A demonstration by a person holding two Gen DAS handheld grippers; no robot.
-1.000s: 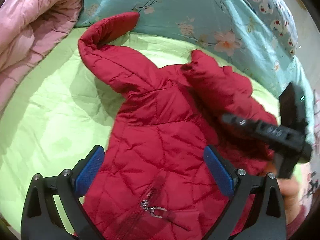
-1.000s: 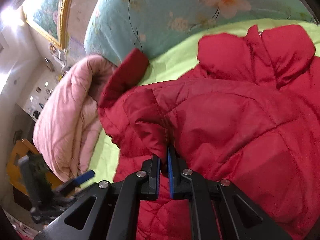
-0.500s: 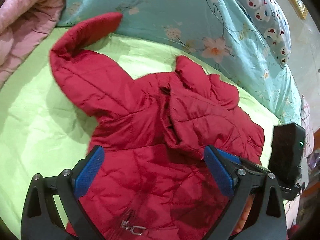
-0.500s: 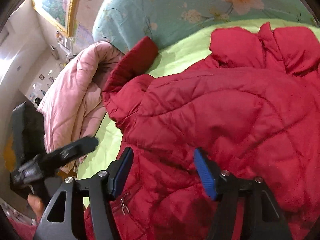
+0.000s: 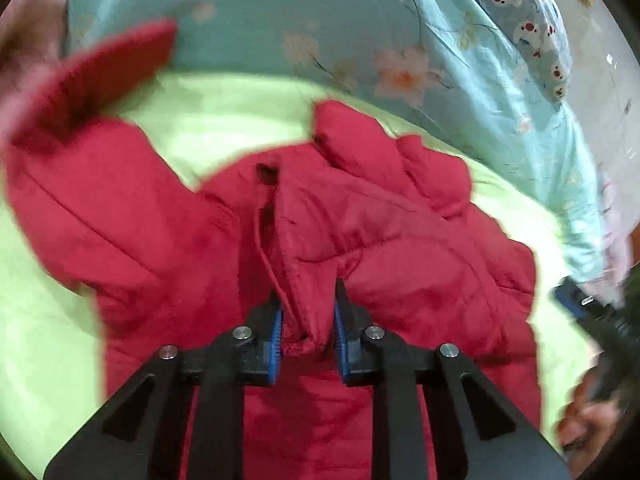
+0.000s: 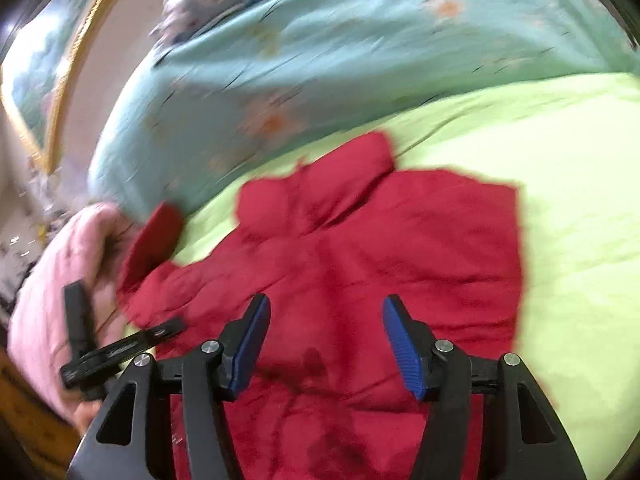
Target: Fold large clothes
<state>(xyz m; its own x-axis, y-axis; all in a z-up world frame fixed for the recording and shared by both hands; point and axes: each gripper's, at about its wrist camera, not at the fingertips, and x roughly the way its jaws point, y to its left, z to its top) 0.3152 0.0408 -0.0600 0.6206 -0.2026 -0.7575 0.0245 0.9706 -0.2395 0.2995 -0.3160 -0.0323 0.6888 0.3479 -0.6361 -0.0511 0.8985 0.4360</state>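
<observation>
Red quilted jacket (image 5: 392,264), rumpled, spread on green sheet (image 5: 224,120)

Bare lime-green bedsheet (image 6: 560,184) lies open to the right of the puffy red quilted jacket (image 6: 400,248). A bulky turquoise floral duvet (image 6: 320,64) walls off the far side, and a rolled pink quilt (image 6: 52,288) crowds the left.

No readable text, labels, brands or numbers in either view. Only prints: cartoon bear faces on the white pillow (image 5: 532,20), flowers on the teal quilt (image 5: 400,76). Both frames blurred.
</observation>
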